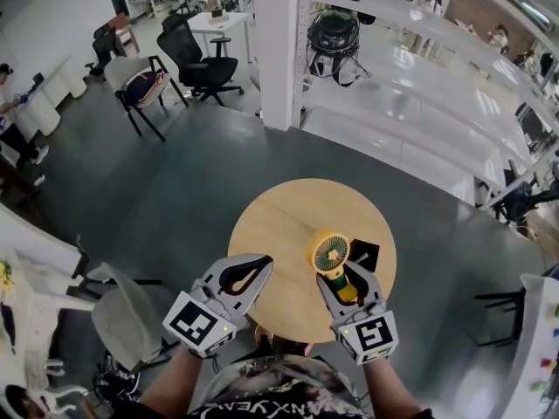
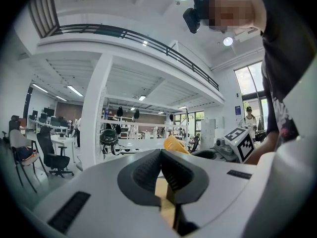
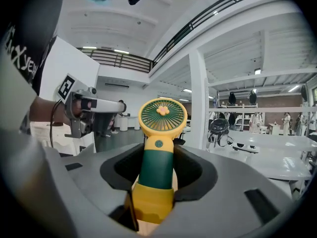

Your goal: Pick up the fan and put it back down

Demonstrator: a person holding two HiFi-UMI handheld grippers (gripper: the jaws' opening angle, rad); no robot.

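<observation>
The fan (image 3: pixel 157 152) is yellow and dark green: yellow ring, green grille with a small yellow flower, green handle, yellow base. The table (image 1: pixel 262 225) is pale wood and the floor (image 1: pixel 157 199) dark grey-green. The left gripper (image 1: pixel 249 273) and right gripper (image 1: pixel 345 279) are pale grey, black-lined at the jaws — each cube (image 1: pixel 196 321) carries black-and-white squares.

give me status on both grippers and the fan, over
Right gripper shut on fan by its handle, head up. Left gripper shut, empty, off to the side. Fan over round table, touchdown unclear. Small black thing on table beside it.
</observation>
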